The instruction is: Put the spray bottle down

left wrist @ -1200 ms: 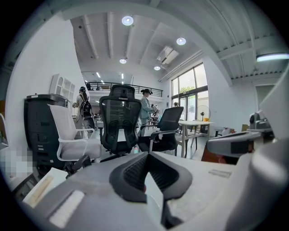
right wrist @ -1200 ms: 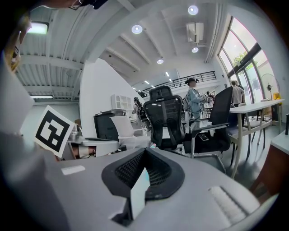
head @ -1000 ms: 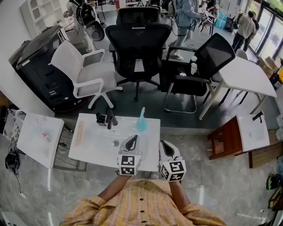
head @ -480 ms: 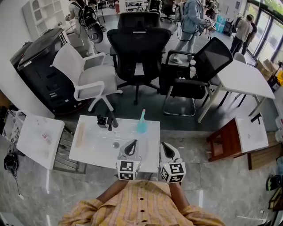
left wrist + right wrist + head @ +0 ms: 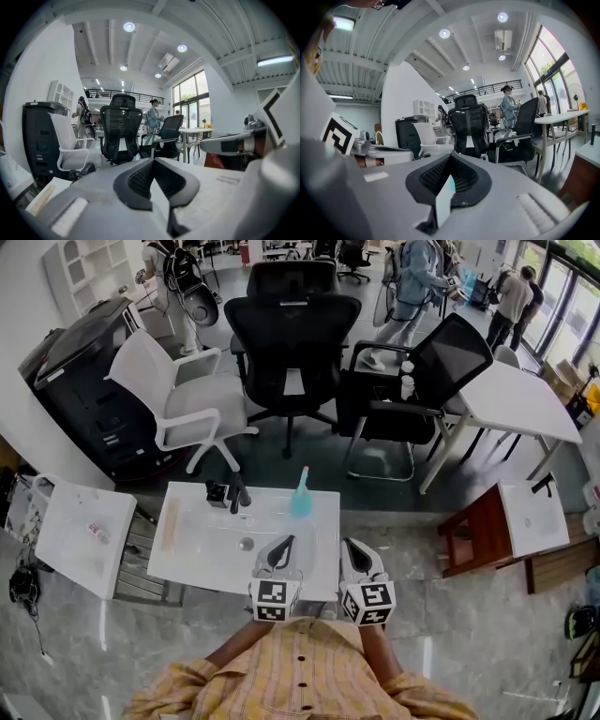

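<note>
Honestly, not much is changing over this last second. The bottle (image 5: 300, 495) is sitting in the same spot on the table (image 5: 202, 559) as a moment ago. It's standing upright at the far edge, a bit right of the tabletop's middle, pretty much dead centre of the head view. My left gripper (image 5: 283, 547) and right gripper (image 5: 352, 551) are hanging around the near edge like before, barely drifting, well apart from the bottle. I'm keeping both squeezed fully closed with nothing in them. Each gripper view is showing the jaw tips meeting and only the room beyond. So I'm reading this as job done: the bottle is already standing on its own and I'm just idling behind it. As far as I can judge, it isn't needing any more handling.

Looks-wise, the bottle is coming across as translucent teal plastic, rounded and fat at the base, tapering to a skinny neck and nozzle. I'm guessing it's a bit tippy if bumped. The table is a glossy white rectangle, catching reflections. The grippers are wearing smooth matte grey shells, curved like beaks, with black pads (image 5: 138, 180) carrying a fine grid texture. The marker cubes (image 5: 274, 599) at bottom centre are showing crisp black-and-white squares.
</note>
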Available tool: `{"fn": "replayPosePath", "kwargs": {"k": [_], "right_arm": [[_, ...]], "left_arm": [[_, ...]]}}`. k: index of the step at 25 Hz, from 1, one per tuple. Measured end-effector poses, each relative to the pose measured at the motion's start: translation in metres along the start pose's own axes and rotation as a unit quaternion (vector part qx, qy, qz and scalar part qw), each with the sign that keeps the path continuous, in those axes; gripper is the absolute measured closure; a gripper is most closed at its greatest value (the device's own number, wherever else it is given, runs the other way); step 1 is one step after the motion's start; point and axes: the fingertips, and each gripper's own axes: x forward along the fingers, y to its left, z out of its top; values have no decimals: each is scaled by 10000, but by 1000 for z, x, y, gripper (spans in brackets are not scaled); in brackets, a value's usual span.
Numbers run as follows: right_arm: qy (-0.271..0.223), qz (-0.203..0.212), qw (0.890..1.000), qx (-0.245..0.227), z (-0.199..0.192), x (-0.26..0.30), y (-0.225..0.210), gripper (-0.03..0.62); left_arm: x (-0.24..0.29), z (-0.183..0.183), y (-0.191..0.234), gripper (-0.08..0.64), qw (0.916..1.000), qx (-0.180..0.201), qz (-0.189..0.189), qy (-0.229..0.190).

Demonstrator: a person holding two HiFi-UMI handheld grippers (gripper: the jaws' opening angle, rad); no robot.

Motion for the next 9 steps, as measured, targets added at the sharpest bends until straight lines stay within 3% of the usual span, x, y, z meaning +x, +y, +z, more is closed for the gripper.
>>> {"fn": "replayPosePath", "kwargs": {"k": [9], "right_arm": [[-18,-1,10000,-42,2,3,-1,594]], "left_arm": [[3,2,2,560,10000,-20,-67,-49]]}}
